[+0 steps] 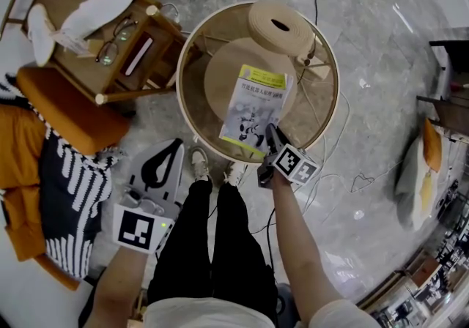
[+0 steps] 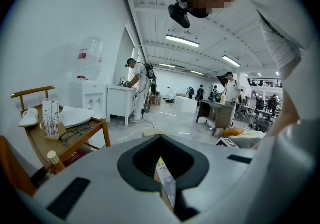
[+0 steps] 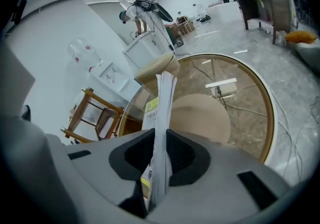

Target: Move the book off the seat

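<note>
1. The right tool (image 1: pixel 272 135) is closed on the near corner of the thin white and yellow-green paperback book (image 1: pixel 256 99). In the right gripper view the book stands edge-on, pinched between the pads.
2. The book is over the round beige seat (image 1: pixel 220 70), inside the wooden-rimmed round glass surface (image 1: pixel 177 81). I can't tell whether its far edge is touching the seat.
3. The left tool (image 1: pixel 178 145) is held low by the person's legs. Its jaws are only a narrow slit apart, with nothing in them.
4. Risk: the grip is on a single corner of a floppy book, so the far end may sag and the pages fan out, and the book could slide out of the pads.
5. Risk: a low pull could drag the book across the seat or catch it on the rim, twisting it loose.
6. Risk: a wide swing could knock the beige ring-shaped roll (image 1: pixel 282 26) just beyond.
</note>
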